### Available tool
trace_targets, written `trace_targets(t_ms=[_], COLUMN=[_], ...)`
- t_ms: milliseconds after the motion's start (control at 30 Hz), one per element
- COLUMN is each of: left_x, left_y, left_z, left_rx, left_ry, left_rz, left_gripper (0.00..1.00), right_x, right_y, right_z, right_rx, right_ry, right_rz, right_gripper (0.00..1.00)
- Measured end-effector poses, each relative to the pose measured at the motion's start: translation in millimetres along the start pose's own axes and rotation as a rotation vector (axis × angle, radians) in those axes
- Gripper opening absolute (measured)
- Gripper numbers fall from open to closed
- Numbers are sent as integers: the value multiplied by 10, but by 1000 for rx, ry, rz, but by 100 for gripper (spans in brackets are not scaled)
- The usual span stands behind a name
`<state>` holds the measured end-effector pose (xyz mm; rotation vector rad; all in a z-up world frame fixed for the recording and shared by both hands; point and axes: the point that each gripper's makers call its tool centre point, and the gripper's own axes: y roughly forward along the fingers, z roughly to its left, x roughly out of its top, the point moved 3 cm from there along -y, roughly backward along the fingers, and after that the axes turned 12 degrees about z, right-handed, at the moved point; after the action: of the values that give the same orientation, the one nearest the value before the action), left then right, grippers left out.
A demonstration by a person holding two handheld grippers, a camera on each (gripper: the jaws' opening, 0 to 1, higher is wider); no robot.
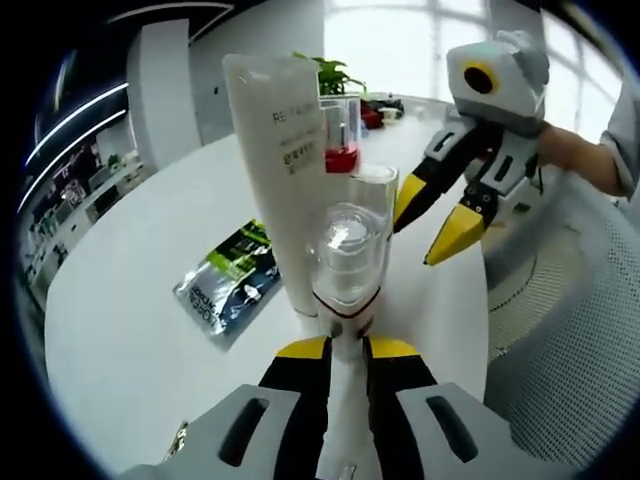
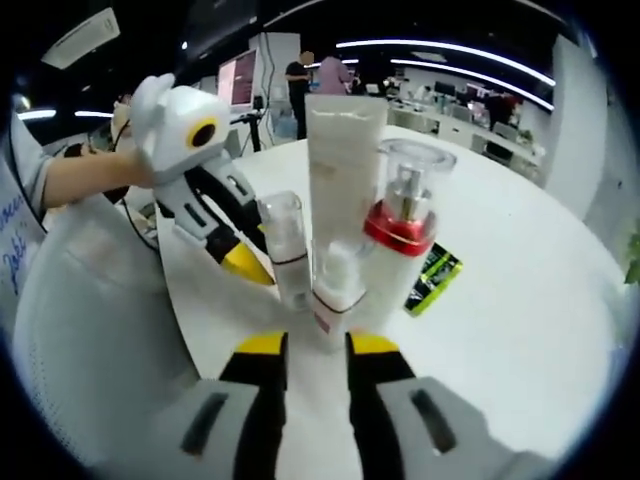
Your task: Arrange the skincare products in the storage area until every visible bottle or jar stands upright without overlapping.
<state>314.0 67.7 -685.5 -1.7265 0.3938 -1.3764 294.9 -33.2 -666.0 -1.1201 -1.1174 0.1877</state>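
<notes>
White and round, the bench (image 1: 130,330) is carrying a tight cluster of skincare products in an open office with ceiling strip lights. In the left gripper view, a tall white tube (image 1: 275,150) is standing cap-down at about 12 o'clock from the left tongs (image 1: 345,345), with a clear-capped bottle (image 1: 347,250) touching it in front and a red-collared pump bottle (image 1: 341,135) behind. A green sachet (image 1: 228,278) is lying flat at 10 o'clock. The left tongs are sitting slightly parted just below the clear-capped bottle; whether they are gripping its base I cannot tell. The right tongs (image 1: 440,225), coming in from 2 o'clock, are hanging ajar and holding nothing. In the right gripper view the right tongs (image 2: 315,345) are framing the tube's cap (image 2: 333,300).

The tube looks light, soft-walled and tippy, so gripping low at the stiff cap seems best. Both hard bottles are probably slick and rigid; taking them mid-body should be steadier.
</notes>
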Motion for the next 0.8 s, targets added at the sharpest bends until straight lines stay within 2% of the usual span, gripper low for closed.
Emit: trace_targets(t_ms=[167,667,800], left_x=[34,123,126], left_y=[35,86,94], left_z=[-24,-70,-79], left_rx=[6,31,31], left_ry=[-18,-142,-147], left_rz=[4,-7,-3], left_gripper=[9,5,5], right_x=[19,-6,-8], right_y=[19,101,111], right_z=[-28,-74,-94], right_rx=[4,15,14], right_ry=[1,10,13], right_rz=[4,33,34], right_gripper=[21,18,17])
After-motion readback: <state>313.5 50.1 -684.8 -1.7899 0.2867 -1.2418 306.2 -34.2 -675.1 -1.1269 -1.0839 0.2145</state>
